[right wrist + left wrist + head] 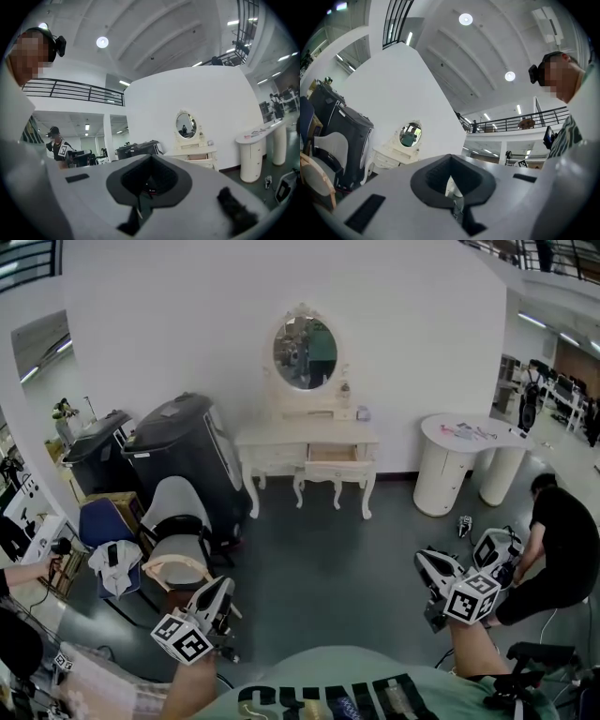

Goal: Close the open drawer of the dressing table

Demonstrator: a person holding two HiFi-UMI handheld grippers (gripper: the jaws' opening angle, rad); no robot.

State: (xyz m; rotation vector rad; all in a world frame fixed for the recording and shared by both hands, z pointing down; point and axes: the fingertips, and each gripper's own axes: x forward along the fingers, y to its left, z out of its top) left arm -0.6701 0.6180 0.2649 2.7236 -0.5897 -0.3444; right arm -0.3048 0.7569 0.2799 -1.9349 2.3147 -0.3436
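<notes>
1. Your head view is bright and evenly lit. The white wall [187, 324] throws back the overhead light, and the grey floor [328, 549] has a soft sheen.
2. The desk [281, 437] casts only a faint shadow beneath itself.
3. Straight lines bow toward the edges of your head view. Both gripper views fade to black at their rounded corners.
4. In your left gripper view, two round ceiling lamps [465, 19] glare pure white.
5. In your right gripper view, one ceiling lamp [102, 42] flares likewise.
6. The near foreground of both gripper views looks soft, while the far room stays sharper.
</notes>
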